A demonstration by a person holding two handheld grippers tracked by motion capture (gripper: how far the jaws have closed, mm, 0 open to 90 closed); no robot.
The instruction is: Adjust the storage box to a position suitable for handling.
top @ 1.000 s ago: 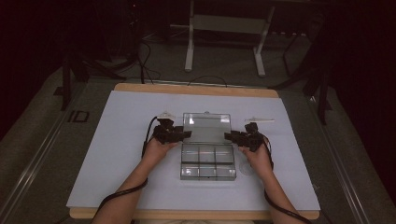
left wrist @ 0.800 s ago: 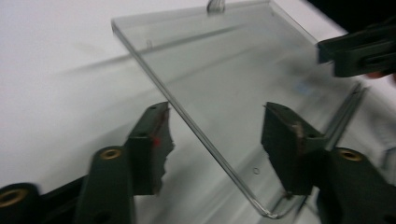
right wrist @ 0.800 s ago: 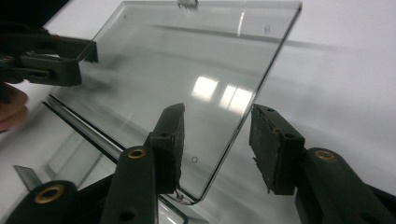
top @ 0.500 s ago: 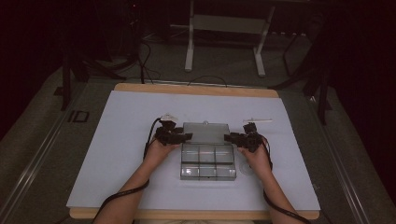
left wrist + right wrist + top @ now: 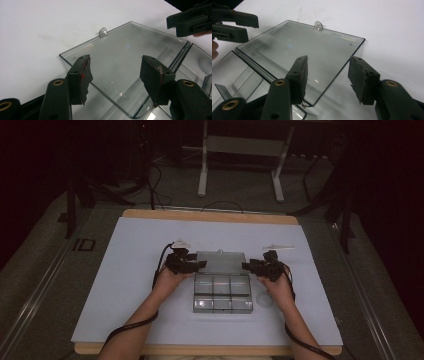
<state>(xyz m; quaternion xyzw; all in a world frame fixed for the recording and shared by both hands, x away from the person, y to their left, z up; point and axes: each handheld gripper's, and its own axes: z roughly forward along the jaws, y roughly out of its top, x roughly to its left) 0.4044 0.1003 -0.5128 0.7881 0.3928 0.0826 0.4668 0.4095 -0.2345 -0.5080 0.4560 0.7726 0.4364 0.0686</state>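
High view | clear compartment box [image 5: 222, 292] lay mid-counter [image 5: 125, 270], lid [image 5: 220, 261] folded flat behind it | left gripper [image 5: 199, 265] and right gripper [image 5: 246, 265] flanked lid, jaws just opened, gripping nothing | step: lid released open | next, judged: reach into compartments.

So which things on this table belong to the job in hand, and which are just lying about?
In the job:
- clear plastic compartment box, its flat lid laid open on the table
- left hand-held gripper, jaws open by the lid
- right hand-held gripper, jaws open by the lid

Lying about:
- thin white stick-like item
- small clear round disc
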